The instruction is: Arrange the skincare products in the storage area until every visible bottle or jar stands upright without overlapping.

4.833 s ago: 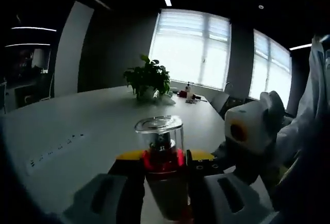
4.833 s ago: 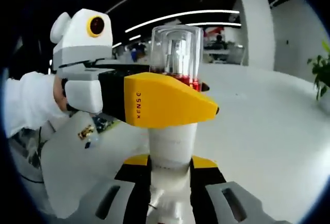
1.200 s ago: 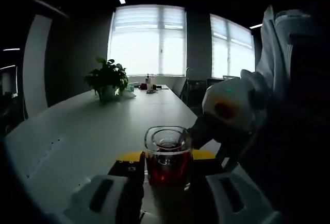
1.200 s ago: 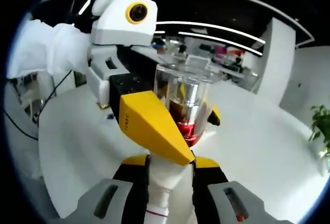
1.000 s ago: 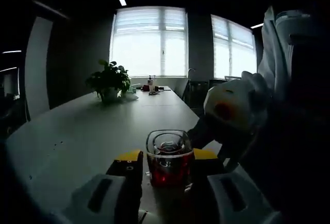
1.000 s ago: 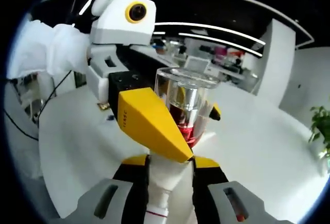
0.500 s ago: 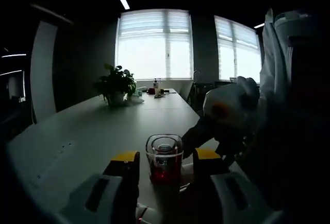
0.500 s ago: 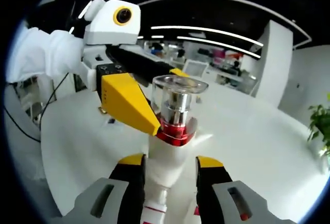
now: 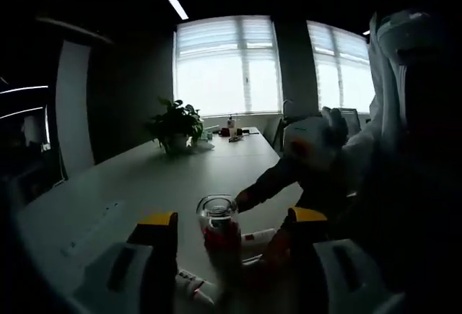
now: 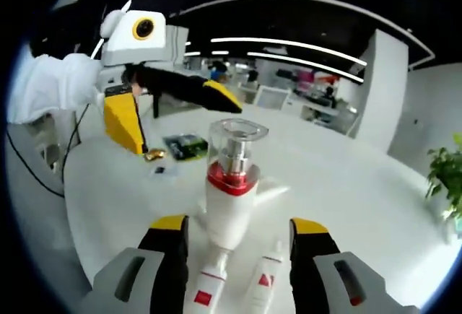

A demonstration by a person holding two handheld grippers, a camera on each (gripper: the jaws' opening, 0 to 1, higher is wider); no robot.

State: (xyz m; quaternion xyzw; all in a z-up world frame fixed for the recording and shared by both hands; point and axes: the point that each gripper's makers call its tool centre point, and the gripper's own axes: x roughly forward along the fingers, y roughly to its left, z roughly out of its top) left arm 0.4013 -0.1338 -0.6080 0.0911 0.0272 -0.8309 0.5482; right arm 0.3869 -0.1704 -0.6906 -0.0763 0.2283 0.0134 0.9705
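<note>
We have let go of the white pump bottle with the red collar and clear cap (image 10: 232, 184): both the left tongs (image 9: 229, 221) and the right tongs (image 10: 231, 231), clenched on it a moment ago, now stand released with jaws spread clear of it. It stands upright on the white worktop (image 10: 361, 198), between the right tongs' jaws. Two small white tubes with red labels (image 10: 266, 281) lie flat beside its base, so we judge they need standing up next.

No legible txt; red label patches on two tubes (image 10: 209, 294), unreadable.
</note>
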